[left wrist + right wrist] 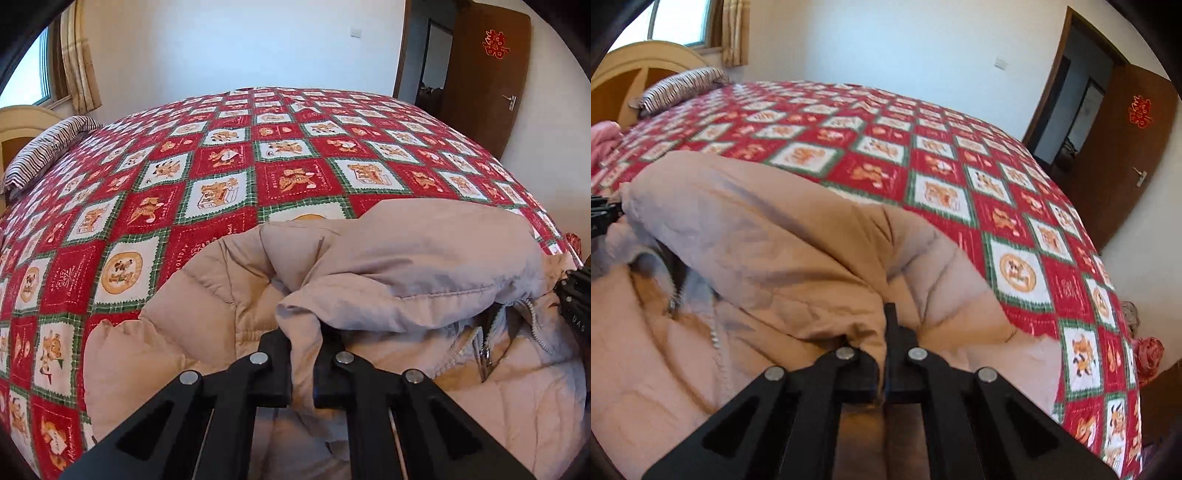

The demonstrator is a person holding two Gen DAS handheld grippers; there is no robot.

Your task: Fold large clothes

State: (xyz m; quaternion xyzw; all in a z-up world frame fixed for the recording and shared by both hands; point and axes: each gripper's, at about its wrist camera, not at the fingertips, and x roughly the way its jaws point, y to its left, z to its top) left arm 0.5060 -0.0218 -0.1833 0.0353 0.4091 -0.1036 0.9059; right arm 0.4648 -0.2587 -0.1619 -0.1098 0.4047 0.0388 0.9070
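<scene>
Jacket [406,258] fabric hides both tools' fingertips: left gripper [301,354] and right gripper [886,343] each clench a fold. Zipper [484,354] shows at three o'clock; bedspread [221,166] beyond.

Bedroom: bed [155,192] under red-and-white checked holiday cover; striped pillow [44,147] far left by wooden headboard [635,70]; curtained window [33,81], daylight; white walls [240,44]; brown door [484,74] open, far right.

jacket [406,266] hem cut off below, right view motion-blurred
</scene>
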